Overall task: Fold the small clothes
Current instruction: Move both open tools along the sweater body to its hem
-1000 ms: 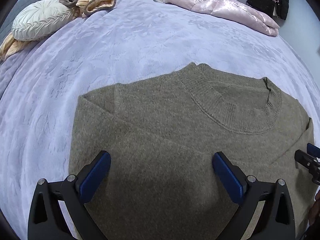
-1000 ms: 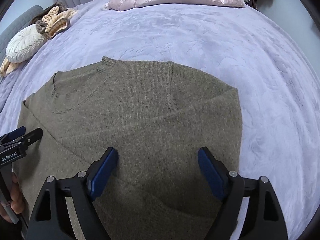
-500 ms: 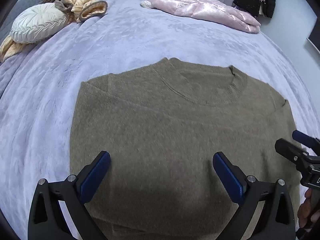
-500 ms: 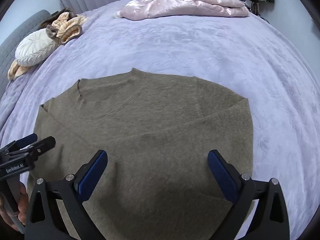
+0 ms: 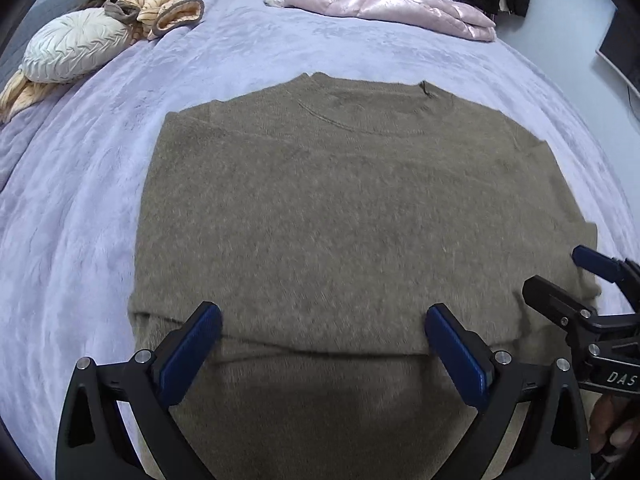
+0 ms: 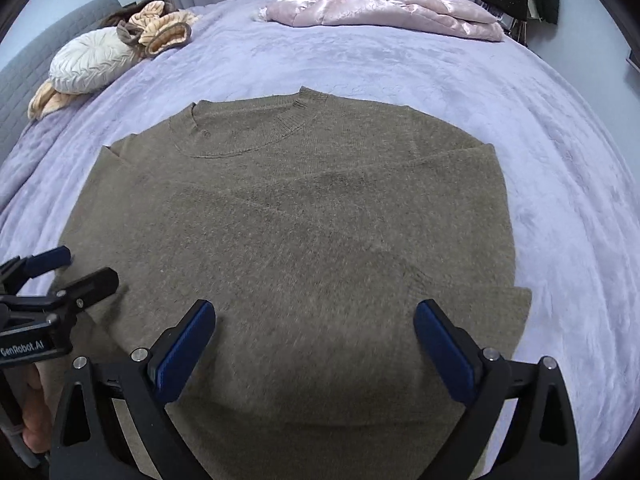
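Left wrist: we see our left gripper [image 5: 322, 342] spread wide over the olive sweater [image 5: 344, 216], nothing between the pads. Sweater lies flat on the lilac bedspread [image 5: 80, 208], collar away from us, sleeves folded in. Right wrist: our right gripper [image 6: 314, 338] has just been opening and stands wide, gripping nothing, above the sweater's near part. Pink jacket [image 6: 384, 8] lies well apart at the far edge.

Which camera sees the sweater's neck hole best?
The right wrist view: the sweater's ribbed collar shows as a clear curve with its knit visible. The left wrist view shows the collar flatter, with a fainter seam.
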A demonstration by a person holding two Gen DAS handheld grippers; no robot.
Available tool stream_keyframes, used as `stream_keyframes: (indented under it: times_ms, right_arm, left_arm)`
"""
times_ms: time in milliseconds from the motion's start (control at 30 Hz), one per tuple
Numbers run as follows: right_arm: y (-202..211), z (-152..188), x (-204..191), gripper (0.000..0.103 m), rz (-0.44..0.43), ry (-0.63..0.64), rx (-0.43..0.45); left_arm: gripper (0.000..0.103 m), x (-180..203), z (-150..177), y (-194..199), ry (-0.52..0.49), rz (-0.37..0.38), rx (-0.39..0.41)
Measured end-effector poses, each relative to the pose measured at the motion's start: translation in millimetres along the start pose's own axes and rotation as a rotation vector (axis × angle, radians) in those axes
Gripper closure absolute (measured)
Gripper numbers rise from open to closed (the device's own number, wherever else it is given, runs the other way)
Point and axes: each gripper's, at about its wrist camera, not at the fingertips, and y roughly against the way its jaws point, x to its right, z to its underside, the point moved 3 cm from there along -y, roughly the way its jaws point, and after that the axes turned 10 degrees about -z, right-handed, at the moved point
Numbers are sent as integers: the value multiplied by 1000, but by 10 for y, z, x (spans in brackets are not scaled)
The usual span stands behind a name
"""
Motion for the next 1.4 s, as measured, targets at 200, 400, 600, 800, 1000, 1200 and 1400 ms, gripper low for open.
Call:
stream_keyframes:
  times_ms: [200, 400, 600, 800, 1000, 1200, 1400]
  right_arm:
    - [80, 367, -222, 2, 8, 65, -22]
    - [105, 823, -239, 2, 29, 101, -59]
    - [382, 1361, -302, 2, 21, 176, -52]
    - [688, 1926, -296, 2, 18, 275, -7]
    - [888, 2291, -185, 2, -12, 266, 31]
    - [1003, 2504, -163, 2, 0, 294, 48]
    - [1112, 2691, -132, 1, 27, 349, 0]
  left_arm:
    - [0, 65, 380, -34, -39, -7, -47]
    - [0, 28, 802, 198, -67, -18, -48]
    - [0, 29, 1369, 525, -138, -37, -6]
    - [0, -120, 1781, 705, -164, -16, 6]
    - [0, -169, 2097, 827, -188, -49, 45]
    - [0, -247, 2330, 919, -161, -52, 50]
    - [0, -446, 2572, 1227, -114, -47, 57]
